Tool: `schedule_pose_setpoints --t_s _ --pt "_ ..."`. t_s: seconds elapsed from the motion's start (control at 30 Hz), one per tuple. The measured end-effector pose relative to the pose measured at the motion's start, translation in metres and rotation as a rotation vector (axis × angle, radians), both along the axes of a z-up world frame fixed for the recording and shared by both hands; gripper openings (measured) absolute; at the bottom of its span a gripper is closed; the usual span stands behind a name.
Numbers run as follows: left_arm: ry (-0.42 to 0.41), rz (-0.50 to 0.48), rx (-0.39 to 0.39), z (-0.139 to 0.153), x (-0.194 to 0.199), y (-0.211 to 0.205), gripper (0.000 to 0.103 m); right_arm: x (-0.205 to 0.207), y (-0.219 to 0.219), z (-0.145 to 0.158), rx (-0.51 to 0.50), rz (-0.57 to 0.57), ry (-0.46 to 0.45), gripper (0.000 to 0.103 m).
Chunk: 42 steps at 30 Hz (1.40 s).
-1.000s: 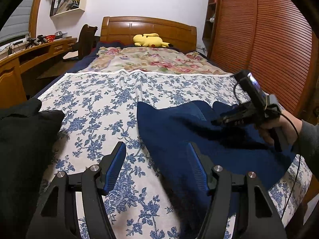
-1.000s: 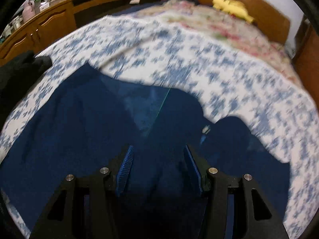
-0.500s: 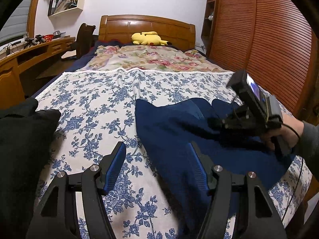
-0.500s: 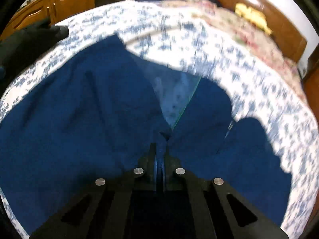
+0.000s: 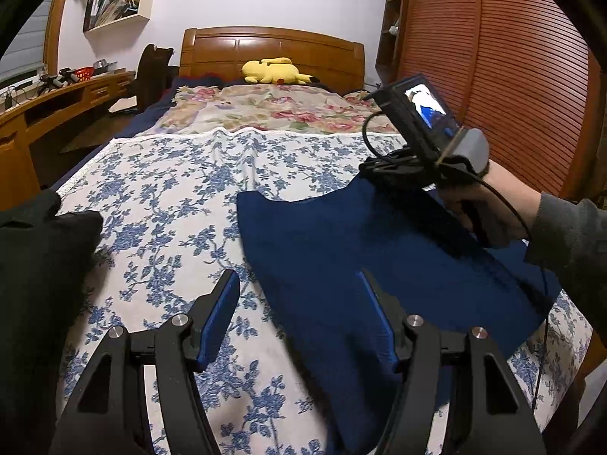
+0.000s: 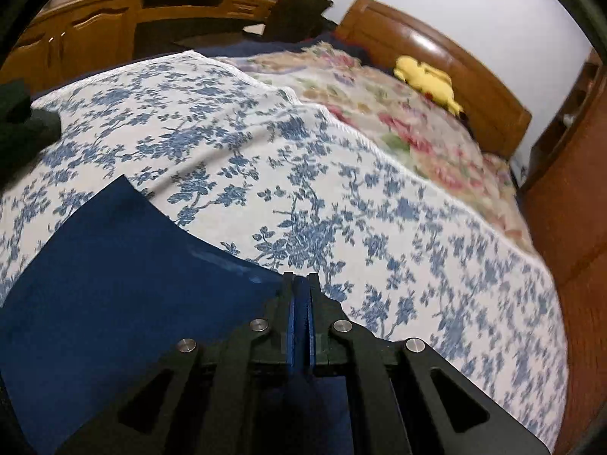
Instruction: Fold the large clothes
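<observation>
A large navy garment [image 5: 341,246] lies on the blue-flowered bed sheet [image 5: 170,189], on the bed's right half. My left gripper [image 5: 299,288] hovers open over the garment's near left edge, one finger above the sheet and one above the cloth, holding nothing. My right gripper [image 5: 366,170], held by a person's hand [image 5: 493,204], pinches the garment's far edge and holds it raised off the bed. In the right wrist view that gripper [image 6: 299,284] has its pads together on the cloth's edge, jaws opening only a sliver, and the garment [image 6: 114,284] hangs down to the left.
A black garment [image 5: 34,265] is heaped at the bed's left edge. A yellow plush toy [image 5: 271,70] lies by the wooden headboard on a rose-patterned quilt. A wooden desk [image 5: 57,102] runs along the left and a slatted wardrobe [image 5: 512,76] stands on the right.
My right gripper closed on the navy garment's edge, then lifted it and carried it toward the far right. The left gripper stayed open and still.
</observation>
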<state>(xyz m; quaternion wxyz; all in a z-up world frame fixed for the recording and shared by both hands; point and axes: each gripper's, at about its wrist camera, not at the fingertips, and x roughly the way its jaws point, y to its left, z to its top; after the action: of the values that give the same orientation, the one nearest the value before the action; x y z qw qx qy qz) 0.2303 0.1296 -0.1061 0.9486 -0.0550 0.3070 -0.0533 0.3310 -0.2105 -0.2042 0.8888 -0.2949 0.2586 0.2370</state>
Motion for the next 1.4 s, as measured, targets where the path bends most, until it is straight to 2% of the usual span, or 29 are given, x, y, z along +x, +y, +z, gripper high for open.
schedule_pose_setpoints --t_s 0.03,0.1,0.17,0.27,0.37,0.5,0.6,0.73,0.83,0.93,0.97,1.0,1.03,1.1,1.17,1.23,1.3,1.4 --pt "-0.002 -0.006 0.0 0.001 0.001 -0.002 0.065 0.002 -0.002 0.0 0.019 -0.012 0.022 0.012" --pt "-0.004 -0.016 0.001 0.002 0.002 -0.007 0.065 0.007 -0.015 0.009 0.069 -0.041 0.033 0.042" --pt "-0.007 -0.025 0.0 0.003 0.004 -0.012 0.065 0.016 -0.031 0.023 0.103 -0.069 0.02 0.054" --pt "-0.014 -0.042 -0.004 0.006 0.006 -0.021 0.065 0.029 -0.07 0.032 0.107 -0.143 0.006 0.055" --pt "-0.021 -0.062 -0.013 0.009 0.008 -0.031 0.065 0.046 -0.114 0.028 0.084 -0.23 0.017 0.055" --pt "-0.017 -0.089 -0.013 0.009 0.013 -0.045 0.065 0.072 -0.175 0.004 0.059 -0.368 0.086 0.055" --pt "-0.01 -0.105 -0.008 0.008 0.017 -0.056 0.065 0.092 -0.212 -0.013 0.081 -0.449 0.154 0.055" --pt "-0.003 -0.122 -0.005 0.008 0.021 -0.067 0.065 0.11 -0.242 -0.03 0.107 -0.517 0.225 0.055" --pt "0.0 -0.132 -0.006 0.008 0.023 -0.074 0.065 0.122 -0.252 -0.038 0.11 -0.531 0.284 0.055" --pt "0.002 -0.144 -0.009 0.008 0.026 -0.081 0.065 0.125 -0.256 -0.043 0.113 -0.528 0.3 0.055" --pt "0.002 -0.147 -0.009 0.008 0.027 -0.084 0.065 0.125 -0.257 -0.042 0.118 -0.521 0.299 0.045" --pt "0.003 -0.151 -0.008 0.008 0.028 -0.086 0.065 0.122 -0.255 -0.042 0.124 -0.5 0.306 0.016" --pt "0.003 -0.156 -0.007 0.009 0.029 -0.089 0.065 0.117 -0.253 -0.041 0.118 -0.474 0.309 0.005" --pt "0.003 -0.164 -0.005 0.009 0.03 -0.094 0.065 0.103 -0.248 -0.033 0.075 -0.432 0.235 0.003" --pt "0.005 -0.169 -0.005 0.009 0.032 -0.097 0.065 0.09 -0.25 -0.017 0.093 -0.412 0.131 0.002" --pt "0.007 -0.174 -0.005 0.009 0.033 -0.1 0.065 0.093 -0.266 -0.011 0.075 -0.507 0.076 0.002" --pt "0.009 -0.177 0.0 0.009 0.033 -0.103 0.065 0.104 -0.287 -0.015 0.07 -0.607 0.089 0.002" --pt "0.009 -0.18 0.001 0.009 0.032 -0.104 0.065 0.109 -0.3 -0.026 0.052 -0.655 0.112 0.002"
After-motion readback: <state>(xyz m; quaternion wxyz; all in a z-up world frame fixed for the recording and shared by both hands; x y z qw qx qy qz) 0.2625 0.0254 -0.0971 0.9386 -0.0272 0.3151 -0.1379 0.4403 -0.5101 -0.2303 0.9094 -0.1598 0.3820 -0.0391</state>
